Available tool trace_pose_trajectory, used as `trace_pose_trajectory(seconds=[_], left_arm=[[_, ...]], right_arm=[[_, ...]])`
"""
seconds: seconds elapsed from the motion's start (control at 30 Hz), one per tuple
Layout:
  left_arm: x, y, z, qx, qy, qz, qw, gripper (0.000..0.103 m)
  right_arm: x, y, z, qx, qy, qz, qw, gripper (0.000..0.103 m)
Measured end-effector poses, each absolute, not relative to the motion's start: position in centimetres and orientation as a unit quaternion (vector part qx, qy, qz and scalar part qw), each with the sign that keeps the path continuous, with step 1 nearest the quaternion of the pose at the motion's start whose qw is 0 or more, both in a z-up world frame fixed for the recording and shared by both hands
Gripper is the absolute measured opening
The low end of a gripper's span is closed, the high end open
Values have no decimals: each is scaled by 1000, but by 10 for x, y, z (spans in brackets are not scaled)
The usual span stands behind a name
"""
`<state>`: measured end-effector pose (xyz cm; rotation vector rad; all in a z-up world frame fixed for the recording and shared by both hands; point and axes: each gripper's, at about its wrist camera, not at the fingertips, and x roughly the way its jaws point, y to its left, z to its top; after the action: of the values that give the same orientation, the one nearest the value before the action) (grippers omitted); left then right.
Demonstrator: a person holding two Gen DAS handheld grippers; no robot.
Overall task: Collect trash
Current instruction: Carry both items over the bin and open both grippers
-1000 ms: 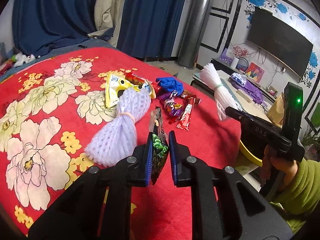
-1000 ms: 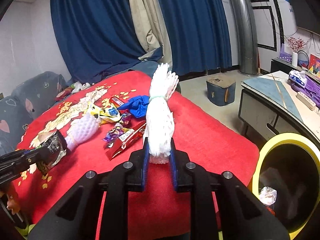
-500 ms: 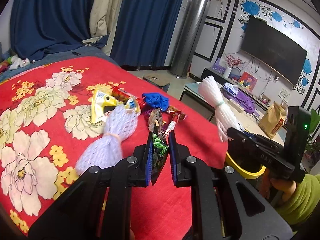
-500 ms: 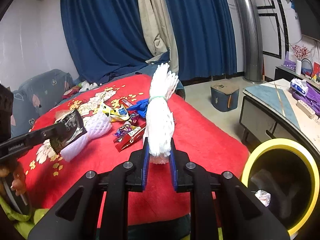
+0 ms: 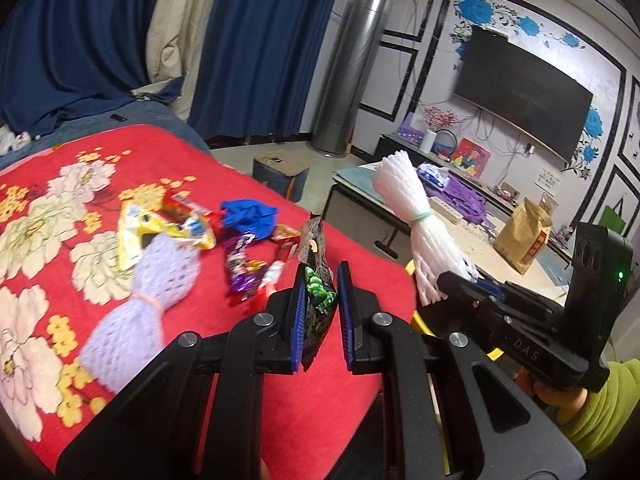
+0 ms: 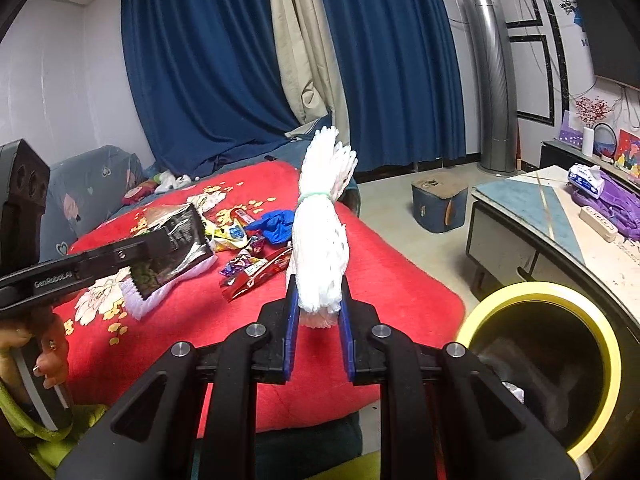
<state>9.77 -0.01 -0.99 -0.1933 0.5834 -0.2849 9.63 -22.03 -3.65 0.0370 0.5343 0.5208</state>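
Lettering "GenRobot.AI" reads on the left gripper (image 6: 160,240), clamped on a dark green snack wrapper (image 5: 316,300) held above the red floral blanket (image 5: 192,160). Loose wrappers (image 5: 244,264) lie on the blanket. Right gripper (image 6: 318,312), marked "DAS", grips a white foam fruit net (image 6: 320,240). Yellow-rimmed bin (image 6: 600,336) at right holds crumpled trash, blurred.
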Motion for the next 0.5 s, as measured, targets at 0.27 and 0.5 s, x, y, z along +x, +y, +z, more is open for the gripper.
trace_pose_trajectory(seconds=[0.27,0.5], left_arm=[[115,-35,-3,-85,278,-174,941,10],[127,-67,-1,-82,278,-203,935,10]], right_arm=[[91,-252,-32,33,252,221,942,18],[93,-286,-38,48,260,166,950,18]])
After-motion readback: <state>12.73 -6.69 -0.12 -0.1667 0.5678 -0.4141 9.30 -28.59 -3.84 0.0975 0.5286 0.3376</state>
